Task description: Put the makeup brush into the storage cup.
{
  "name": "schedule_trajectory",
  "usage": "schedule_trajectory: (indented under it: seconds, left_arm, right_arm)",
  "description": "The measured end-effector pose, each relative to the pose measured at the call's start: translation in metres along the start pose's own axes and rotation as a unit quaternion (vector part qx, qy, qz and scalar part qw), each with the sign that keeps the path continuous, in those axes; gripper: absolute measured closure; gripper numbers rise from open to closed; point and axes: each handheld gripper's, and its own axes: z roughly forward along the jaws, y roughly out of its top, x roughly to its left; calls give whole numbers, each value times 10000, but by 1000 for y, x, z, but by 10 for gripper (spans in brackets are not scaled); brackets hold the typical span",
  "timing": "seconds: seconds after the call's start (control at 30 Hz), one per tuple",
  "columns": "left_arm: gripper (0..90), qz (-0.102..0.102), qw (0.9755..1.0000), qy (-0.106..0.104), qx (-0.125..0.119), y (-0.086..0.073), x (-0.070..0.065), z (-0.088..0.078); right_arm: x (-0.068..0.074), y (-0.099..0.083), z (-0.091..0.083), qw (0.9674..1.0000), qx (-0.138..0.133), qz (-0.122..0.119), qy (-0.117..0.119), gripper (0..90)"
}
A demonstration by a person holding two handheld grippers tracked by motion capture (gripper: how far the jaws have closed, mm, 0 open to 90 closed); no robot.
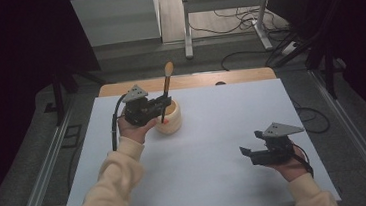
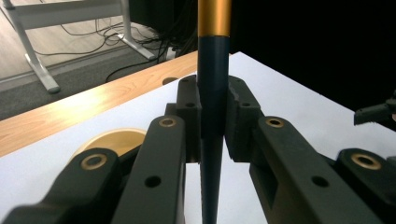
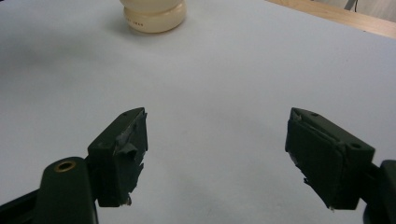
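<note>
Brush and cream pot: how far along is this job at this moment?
Done: the left gripper is shut on the brush, held upright. In hand: the brush's lower tip hangs at the cream pot; whether it is inside, I cannot tell. Left: letting go of the brush. The right gripper waits open over the white table.

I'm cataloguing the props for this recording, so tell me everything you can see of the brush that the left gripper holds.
The brush is a slim makeup-type brush with a dark, tapering handle, a gold metal-looking band above it, and a rounded tan bristle head at the top. Its lower tip looks red. It stands nearly upright, bristles up. The left gripper is clamped on the dark handle from both sides, holding it over the cream-coloured holder on the white table. Whether the tip touches the holder cannot be told.
</note>
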Motion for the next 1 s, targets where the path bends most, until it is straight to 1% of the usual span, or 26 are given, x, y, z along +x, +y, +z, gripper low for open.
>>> schedule_trajectory:
  seconds: [0.03, 0.17, 0.23, 0.33, 0.5, 0.63, 0.7, 0.9, 1.0]
  left_arm:
    - [786, -84, 10000, 10, -37, 0, 2, 0]
    - [786, -131, 9999, 61, -66, 0, 6, 1]
    - [786, -194, 9998, 90, -61, 0, 10, 4]
    - [786, -237, 9996, 108, -59, -1, 11, 5]
    - [786, -249, 9996, 134, -62, -2, 14, 7]
    - [786, -231, 9996, 178, -11, -1, 16, 11]
    - [786, -281, 9994, 182, -30, -1, 17, 13]
    - [786, -280, 9994, 209, 31, -1, 19, 17]
    - [786, -318, 9992, 224, 32, -1, 21, 19]
  right_arm:
    - [0, 0, 0, 10000, 3, 3, -1, 215]
    - [0, 0, 0, 10000, 16, 6, 0, 215]
    - [0, 0, 0, 10000, 20, 10, -4, 215]
    - [0, 0, 0, 10000, -26, -13, -3, 215]
    - [0, 0, 0, 10000, -26, -5, -9, 215]
    - [0, 0, 0, 10000, -10, -10, -3, 215]
    - [0, 0, 0, 10000, -8, -17, -10, 215]
    - [-1, 0, 0, 10000, -29, -5, -50, 216]
    - [-1, 0, 0, 10000, -26, 5, -44, 216]
